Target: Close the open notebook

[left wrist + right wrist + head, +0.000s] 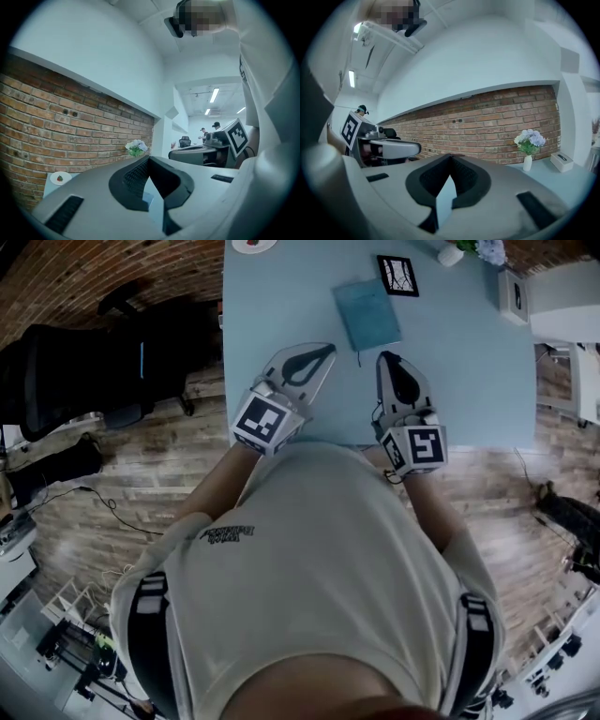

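Note:
A teal notebook (367,313) lies flat on the light blue table (281,306), cover up and looking closed, with a thin ribbon trailing from its near edge. My left gripper (328,349) hovers over the table's near part, left of and short of the notebook, its jaw tips meeting with nothing between them. My right gripper (384,356) hovers just short of the notebook's near edge, also shut and empty. Each gripper view looks level across the room: the left gripper (149,160) and right gripper (450,161) both show their tips together.
A black-framed card (397,275) lies right of the notebook. A vase of flowers (452,253), a white box (514,294) and a plate (253,245) stand along the far edge. A black office chair (122,352) is left of the table, a white cabinet (567,301) right.

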`<action>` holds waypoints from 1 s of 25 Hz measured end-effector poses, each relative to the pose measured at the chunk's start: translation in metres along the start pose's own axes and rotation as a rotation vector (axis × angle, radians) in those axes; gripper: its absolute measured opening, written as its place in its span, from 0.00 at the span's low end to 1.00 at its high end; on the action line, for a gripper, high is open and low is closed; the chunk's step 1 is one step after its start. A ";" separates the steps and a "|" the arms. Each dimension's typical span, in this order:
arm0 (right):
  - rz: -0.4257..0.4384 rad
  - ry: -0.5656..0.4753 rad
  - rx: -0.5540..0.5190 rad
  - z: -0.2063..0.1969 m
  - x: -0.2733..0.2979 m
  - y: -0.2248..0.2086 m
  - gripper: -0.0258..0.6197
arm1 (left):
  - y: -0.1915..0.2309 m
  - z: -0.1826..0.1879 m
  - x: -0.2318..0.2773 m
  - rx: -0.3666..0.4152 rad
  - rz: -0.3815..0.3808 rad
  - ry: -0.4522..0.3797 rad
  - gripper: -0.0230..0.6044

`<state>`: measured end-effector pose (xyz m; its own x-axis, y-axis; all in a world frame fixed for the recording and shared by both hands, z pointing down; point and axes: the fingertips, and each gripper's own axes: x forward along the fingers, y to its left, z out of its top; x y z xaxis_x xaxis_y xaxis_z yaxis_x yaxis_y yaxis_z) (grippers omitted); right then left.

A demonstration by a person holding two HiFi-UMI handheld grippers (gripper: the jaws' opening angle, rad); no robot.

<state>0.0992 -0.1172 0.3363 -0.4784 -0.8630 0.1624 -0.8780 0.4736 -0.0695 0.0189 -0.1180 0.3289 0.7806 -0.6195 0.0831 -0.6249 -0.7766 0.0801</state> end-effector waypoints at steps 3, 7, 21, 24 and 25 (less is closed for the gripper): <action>0.012 -0.018 -0.023 0.003 -0.006 0.011 0.04 | -0.002 0.001 -0.003 0.008 0.015 -0.008 0.05; 0.014 -0.083 -0.072 0.018 -0.011 0.021 0.04 | -0.006 0.002 -0.007 0.014 0.020 -0.006 0.05; 0.031 -0.084 -0.064 0.024 -0.010 0.029 0.04 | -0.005 0.005 -0.014 0.011 0.024 0.016 0.05; 0.031 -0.091 -0.068 0.027 -0.011 0.029 0.04 | -0.005 0.006 -0.013 0.017 0.024 0.014 0.05; 0.030 -0.090 -0.070 0.027 -0.011 0.029 0.04 | -0.004 0.006 -0.013 0.022 0.023 0.009 0.05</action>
<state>0.0782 -0.0987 0.3059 -0.5071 -0.8589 0.0723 -0.8613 0.5082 -0.0037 0.0110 -0.1073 0.3211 0.7659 -0.6361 0.0935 -0.6420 -0.7647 0.0559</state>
